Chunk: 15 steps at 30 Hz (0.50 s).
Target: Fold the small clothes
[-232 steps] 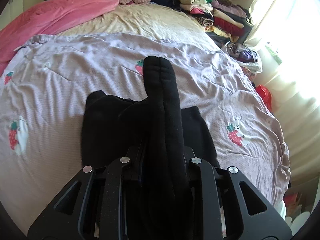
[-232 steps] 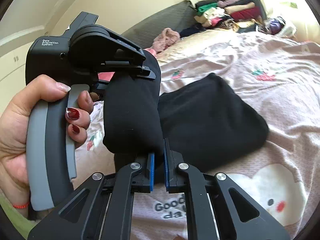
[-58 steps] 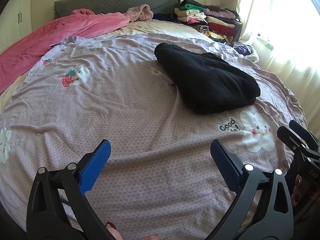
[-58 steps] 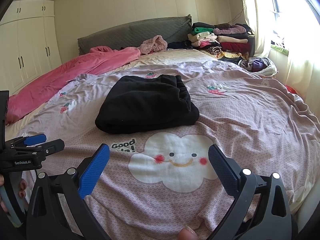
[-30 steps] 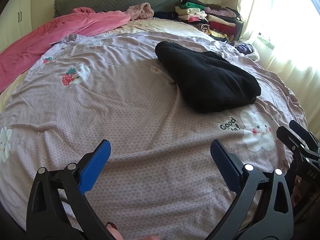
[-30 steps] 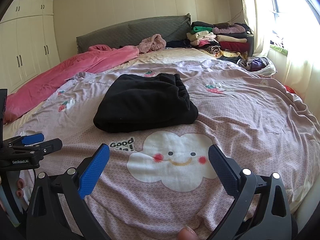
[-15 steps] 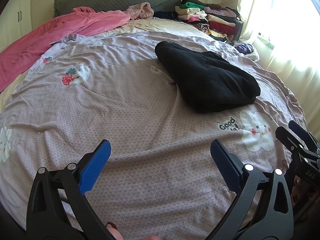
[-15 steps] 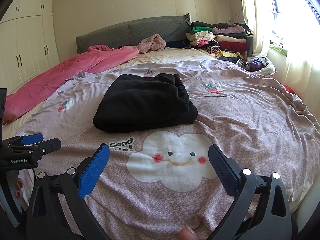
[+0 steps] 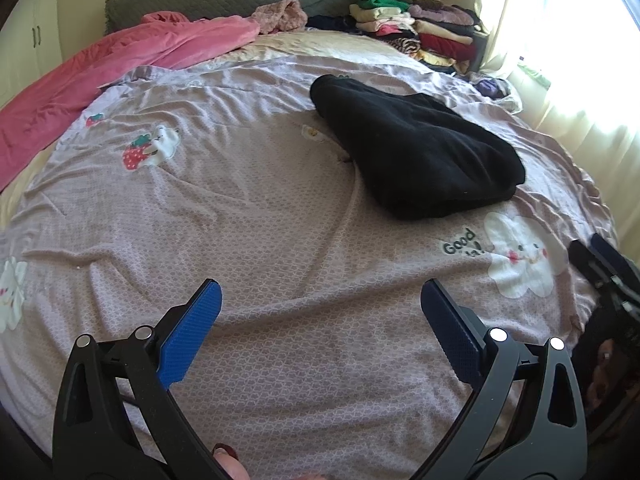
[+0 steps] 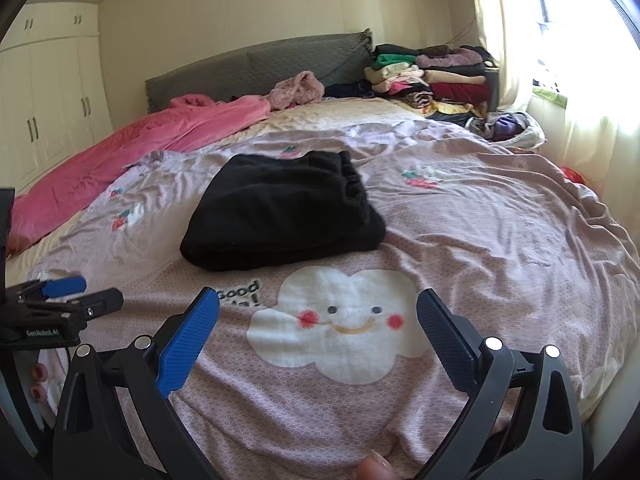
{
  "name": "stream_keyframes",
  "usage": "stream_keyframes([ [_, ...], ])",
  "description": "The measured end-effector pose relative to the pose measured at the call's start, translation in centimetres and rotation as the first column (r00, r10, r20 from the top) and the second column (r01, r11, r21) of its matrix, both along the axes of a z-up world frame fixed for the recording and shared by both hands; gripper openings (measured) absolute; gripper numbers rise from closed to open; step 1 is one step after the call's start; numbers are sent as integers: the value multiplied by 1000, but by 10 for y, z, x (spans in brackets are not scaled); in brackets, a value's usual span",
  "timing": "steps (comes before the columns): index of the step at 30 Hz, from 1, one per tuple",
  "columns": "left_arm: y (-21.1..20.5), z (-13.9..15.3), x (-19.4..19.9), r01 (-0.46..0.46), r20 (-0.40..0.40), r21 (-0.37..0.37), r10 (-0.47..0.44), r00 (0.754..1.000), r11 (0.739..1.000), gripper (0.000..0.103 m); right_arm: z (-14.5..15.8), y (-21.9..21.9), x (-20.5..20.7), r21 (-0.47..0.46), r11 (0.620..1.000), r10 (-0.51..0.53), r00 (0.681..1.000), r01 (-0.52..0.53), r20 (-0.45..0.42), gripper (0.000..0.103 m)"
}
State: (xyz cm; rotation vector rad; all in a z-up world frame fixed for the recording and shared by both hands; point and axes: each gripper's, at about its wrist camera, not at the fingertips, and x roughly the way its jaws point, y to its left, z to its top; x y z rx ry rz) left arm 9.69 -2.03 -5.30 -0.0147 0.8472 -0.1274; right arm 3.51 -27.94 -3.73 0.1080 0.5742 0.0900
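A folded black garment point(image 9: 416, 156) point(image 10: 280, 204) lies flat on the lilac bedspread point(image 9: 240, 220) point(image 10: 500, 220), just beyond a white cloud print with the words "Good day". My left gripper point(image 9: 320, 312) is open over the near part of the bed, empty, well short of the garment. My right gripper point(image 10: 318, 318) is also open and empty, hovering above the cloud print in front of the garment. Each gripper shows at the edge of the other's view: the right one point(image 9: 612, 272) and the left one point(image 10: 60, 300).
A pink blanket point(image 9: 120, 64) point(image 10: 140, 144) lies along the far left of the bed. Stacks of folded clothes point(image 9: 412, 28) point(image 10: 432, 76) sit at the far right by the grey headboard point(image 10: 260, 64). A bright curtained window point(image 10: 580, 40) is on the right, wardrobes point(image 10: 48, 100) on the left.
Earlier both grippers were shut on the black garment while folding it; now it lies folded on the bed and both are open and drawn back. Over the last second almost nothing moves.
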Motion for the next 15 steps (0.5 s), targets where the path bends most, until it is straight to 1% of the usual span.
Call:
stream_keyframes([
  [2, 5, 3, 3, -22, 7, 18, 22, 1000, 1000, 93, 6, -14, -1, 8, 997, -72, 997, 72, -5, 98],
  [3, 9, 6, 3, -28, 12, 11, 28, 1000, 1000, 93, 13, -32, -3, 26, 991, -132, 991, 132, -7, 98],
  [4, 19, 12, 6, -42, 19, -8, 42, 999, 999, 93, 19, -44, -6, 39, 985, -168, 986, 168, 1, 98],
  [5, 26, 16, 9, -55, 26, -18, 56, 998, 998, 93, 29, -70, -13, 61, 969, -240, 971, 238, 18, 98],
  [7, 62, 36, 20, -131, 64, -30, 133, 989, 991, 93, 41, -110, -24, 73, 934, -351, 936, 349, 24, 98],
  [8, 84, 45, 29, -176, 69, -33, 178, 982, 984, 93, 48, -146, -34, 72, 900, -433, 901, 431, 14, 98],
  [9, 109, 52, 38, -231, 64, -40, 233, 970, 972, 93, 50, -169, -41, 66, 875, -481, 877, 480, 3, 98],
  [11, 156, 63, 53, -315, 56, -68, 319, 946, 947, 93, 47, -226, -64, 46, 786, -616, 788, 616, -17, 98],
  [12, 194, 69, 62, -391, 44, -56, 393, 918, 919, 93, 40, -263, -79, 27, 726, -686, 726, 687, -43, 98],
  [13, 225, 75, 69, -456, 42, -30, 457, 888, 889, 93, 30, -290, -89, 6, 683, -729, 681, 731, -69, 98],
  [14, 258, 81, 75, -524, 50, 11, 523, 851, 852, 93, 13, -328, -102, -43, 619, -782, 610, 784, -128, 98],
  [15, 284, 84, 79, -571, 62, 42, 569, 820, 820, 93, -1, -349, -111, -80, 578, -811, 562, 812, -164, 98],
])
